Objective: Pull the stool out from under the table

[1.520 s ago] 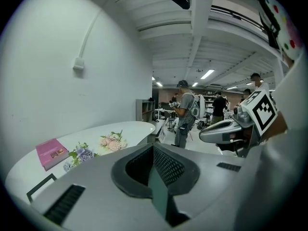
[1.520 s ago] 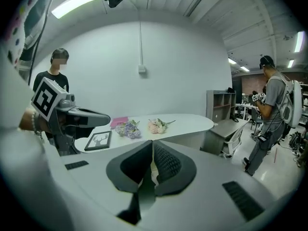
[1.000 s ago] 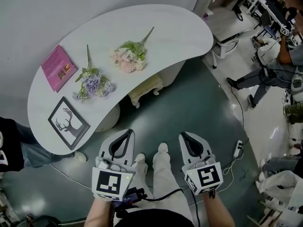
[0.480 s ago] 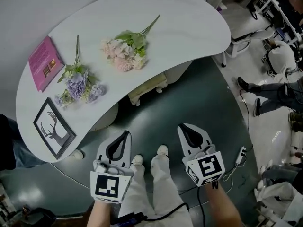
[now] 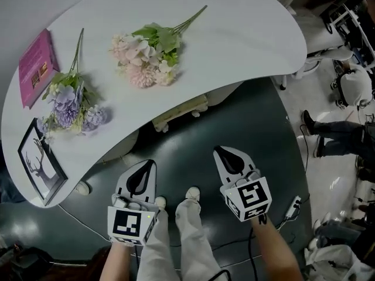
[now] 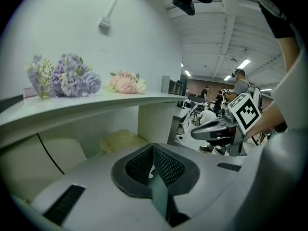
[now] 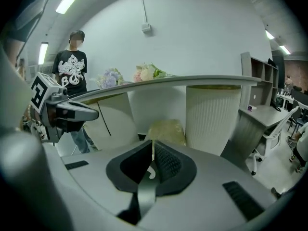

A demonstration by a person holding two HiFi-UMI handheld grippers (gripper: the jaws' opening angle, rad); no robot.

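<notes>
Our left gripper (image 5: 144, 168) and right gripper (image 5: 222, 153) are both closed and empty, side by side, aimed at the cream stool (image 5: 179, 110) tucked under the desk (image 5: 252, 63) at twelve o'clock, probably so we can reach both its sides.

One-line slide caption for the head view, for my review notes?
Left gripper and right gripper, both shut and empty, hover facing the curved white table, cream stool tucked beneath.
</notes>
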